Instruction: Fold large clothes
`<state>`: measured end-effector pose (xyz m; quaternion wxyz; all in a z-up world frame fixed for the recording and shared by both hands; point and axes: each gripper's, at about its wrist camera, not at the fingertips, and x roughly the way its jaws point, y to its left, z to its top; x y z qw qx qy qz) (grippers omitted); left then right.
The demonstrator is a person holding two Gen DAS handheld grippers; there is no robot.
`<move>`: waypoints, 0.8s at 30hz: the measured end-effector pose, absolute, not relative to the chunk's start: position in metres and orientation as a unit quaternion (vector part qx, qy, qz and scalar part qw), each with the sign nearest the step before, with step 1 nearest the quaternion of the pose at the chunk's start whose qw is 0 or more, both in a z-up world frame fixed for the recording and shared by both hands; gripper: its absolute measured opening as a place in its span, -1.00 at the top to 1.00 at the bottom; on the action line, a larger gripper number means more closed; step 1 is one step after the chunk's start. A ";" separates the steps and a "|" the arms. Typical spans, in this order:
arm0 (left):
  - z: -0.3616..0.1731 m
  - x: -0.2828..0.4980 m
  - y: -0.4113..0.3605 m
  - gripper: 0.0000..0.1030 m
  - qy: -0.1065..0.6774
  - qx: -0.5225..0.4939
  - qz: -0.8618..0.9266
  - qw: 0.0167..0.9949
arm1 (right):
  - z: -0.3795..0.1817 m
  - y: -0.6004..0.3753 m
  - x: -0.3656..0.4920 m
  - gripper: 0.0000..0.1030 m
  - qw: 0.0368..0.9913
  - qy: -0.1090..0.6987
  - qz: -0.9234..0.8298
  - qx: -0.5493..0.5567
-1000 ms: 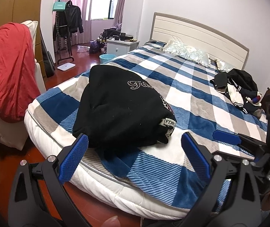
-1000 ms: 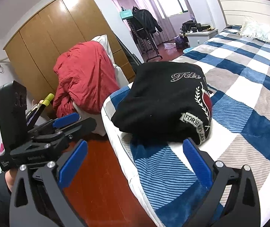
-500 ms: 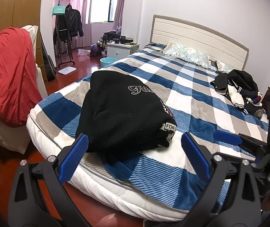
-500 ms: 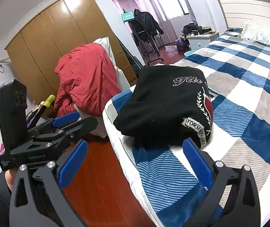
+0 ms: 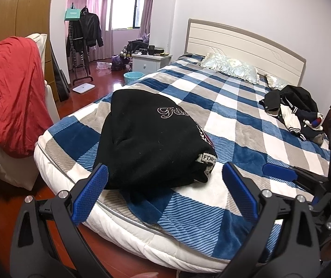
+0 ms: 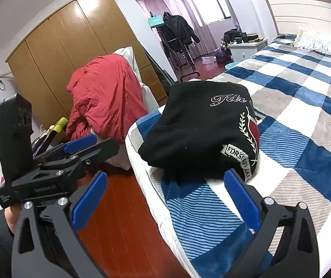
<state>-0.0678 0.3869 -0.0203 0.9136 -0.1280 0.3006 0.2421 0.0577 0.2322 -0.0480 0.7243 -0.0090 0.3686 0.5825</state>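
A black sweatshirt (image 5: 151,139) with white lettering lies folded in a compact bundle on the near corner of the blue plaid bed (image 5: 230,120); it also shows in the right wrist view (image 6: 200,127). My left gripper (image 5: 165,192) is open and empty, held just short of the bundle's near edge. My right gripper (image 6: 165,197) is open and empty, over the bed's corner in front of the bundle. The right gripper shows in the left wrist view (image 5: 300,180), and the left gripper in the right wrist view (image 6: 77,148).
A pile of dark and white clothes (image 5: 293,113) lies at the far right of the bed. Pillows (image 5: 230,67) sit by the headboard. A red quilt (image 5: 10,92) drapes over a chair left of the bed. A wardrobe (image 6: 61,53), clothes rack (image 5: 84,39) and nightstand (image 5: 151,62) stand beyond.
Both grippers have drawn back and risen slightly from the folded sweatshirt, which looks a little farther away. The sweatshirt has not moved. Both stay open.
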 end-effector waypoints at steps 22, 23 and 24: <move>-0.008 -0.070 0.376 -0.87 0.296 -0.124 0.236 0.917 | -0.031 0.231 0.060 -0.92 0.734 0.359 0.577 0.002; -0.006 -0.071 0.377 -0.87 0.296 -0.129 0.239 0.916 | -0.028 0.232 0.060 -0.92 0.733 0.359 0.577 0.009; -0.004 -0.073 0.377 -0.87 0.293 -0.134 0.239 0.916 | -0.026 0.232 0.059 -0.92 0.733 0.359 0.578 0.014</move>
